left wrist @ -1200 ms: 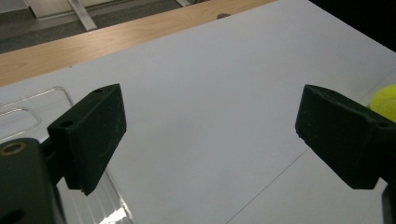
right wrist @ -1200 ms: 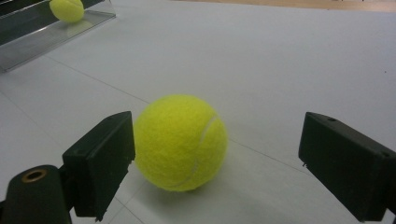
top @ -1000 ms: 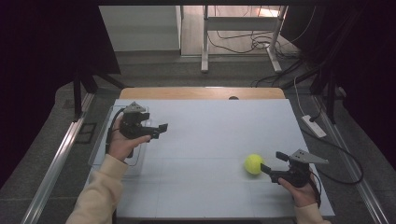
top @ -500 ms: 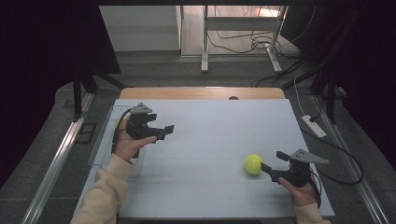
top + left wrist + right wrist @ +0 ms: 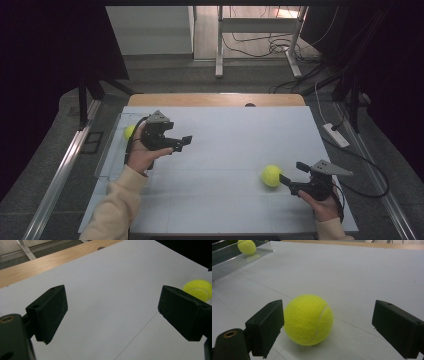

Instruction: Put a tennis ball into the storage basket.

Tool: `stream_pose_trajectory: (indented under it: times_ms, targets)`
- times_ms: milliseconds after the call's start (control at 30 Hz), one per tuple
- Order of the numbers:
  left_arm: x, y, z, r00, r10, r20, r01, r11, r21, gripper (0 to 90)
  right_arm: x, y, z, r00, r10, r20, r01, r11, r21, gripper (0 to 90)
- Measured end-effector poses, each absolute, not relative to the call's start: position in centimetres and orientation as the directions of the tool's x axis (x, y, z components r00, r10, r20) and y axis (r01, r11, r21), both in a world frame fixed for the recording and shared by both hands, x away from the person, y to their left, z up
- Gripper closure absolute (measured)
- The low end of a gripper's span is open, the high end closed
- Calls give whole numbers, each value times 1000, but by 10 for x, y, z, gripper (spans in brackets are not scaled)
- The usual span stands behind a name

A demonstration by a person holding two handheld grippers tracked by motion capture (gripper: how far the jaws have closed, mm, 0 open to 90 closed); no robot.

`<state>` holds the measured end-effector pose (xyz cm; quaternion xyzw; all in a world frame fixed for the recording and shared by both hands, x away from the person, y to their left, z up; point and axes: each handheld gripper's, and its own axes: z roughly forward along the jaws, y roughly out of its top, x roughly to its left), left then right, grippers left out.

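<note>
1. High view is showing a person working at a white table [image 5: 225, 145] with a gripper in each hand, and the work in hand is looking like gathering tennis balls into the clear tray [image 5: 107, 160] at the table's left edge.
2. One tennis ball [image 5: 129, 131] is already lying in that tray, partly hidden behind the left hand; in the right gripper view it is sitting behind the tray's clear wall [image 5: 242, 256] at top left.
3. A second tennis ball [image 5: 271, 175] is resting on the bare table toward the right front, well apart from the tray, so I am judging the job about half done.
4. The right gripper [image 5: 290, 181] is lying low just beside this ball with its jaws released; in the right gripper view the ball [image 5: 308, 320] is sitting between the spread jaws, close against the left one, with the right one standing clear, so nothing is being gripped yet.
5. The left gripper [image 5: 186, 141] is hovering just right of the tray, jaws wide and empty.
6. What is remaining: closing on the loose ball, carrying it leftward and setting it in the tray.
7. Open tabletop is stretching between ball and tray, with nothing lying in the way; only the tray's wall and the left hand are calling for care.
</note>
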<state>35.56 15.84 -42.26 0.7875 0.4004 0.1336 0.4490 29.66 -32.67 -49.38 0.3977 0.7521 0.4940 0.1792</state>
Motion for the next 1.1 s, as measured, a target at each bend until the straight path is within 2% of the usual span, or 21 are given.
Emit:
stream_pose_trajectory:
  times_ms: [433,1100]
  targets:
    - [352,145,-424,668,729,-149,500,-291,816,96,300,-321,-495,-629,768,123,423,204,883,107]
    - [350,98,-426,721,680,-131,480,-355,802,97,300,-321,-495,-632,765,122,421,208,883,106]
